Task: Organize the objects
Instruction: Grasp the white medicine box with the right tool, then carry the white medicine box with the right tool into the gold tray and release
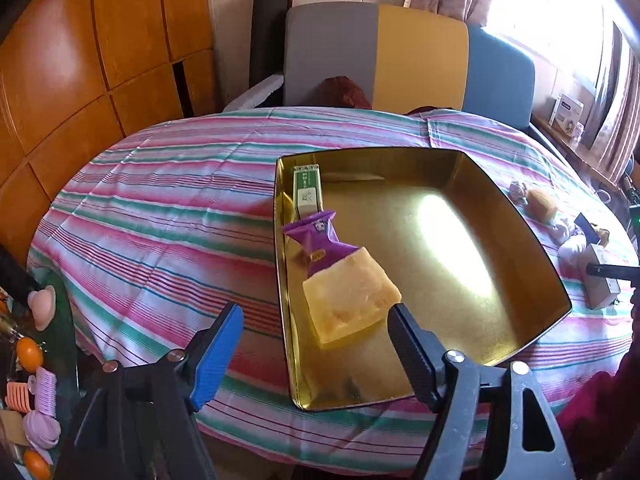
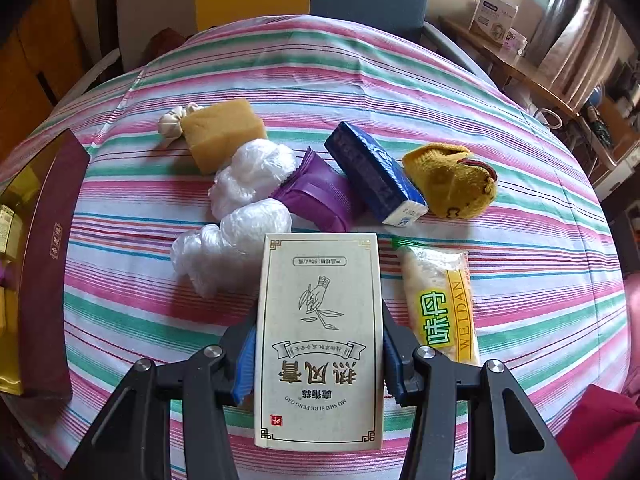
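Right claw [image 2: 318, 354] is clamped on a cream cardboard box with printed line art [image 2: 318, 336], held flat over the striped cloth surface [image 2: 400, 80]. Left claw [image 1: 316, 320] sits spread apart, nothing in it, right at the near edge of a shiny gold metal tray [image 1: 532, 256]. Just past its fingers lies a yellow sponge block [image 1: 350, 308], then a purple foil packet [image 1: 320, 246], then a green-and-white carton [image 1: 307, 190] by the far-left wall. The tray's right half is bare.

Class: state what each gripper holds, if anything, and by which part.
The right gripper clamps the cream box by its two long side edges, near its lower half. The left gripper holds nothing; its jaws are open.
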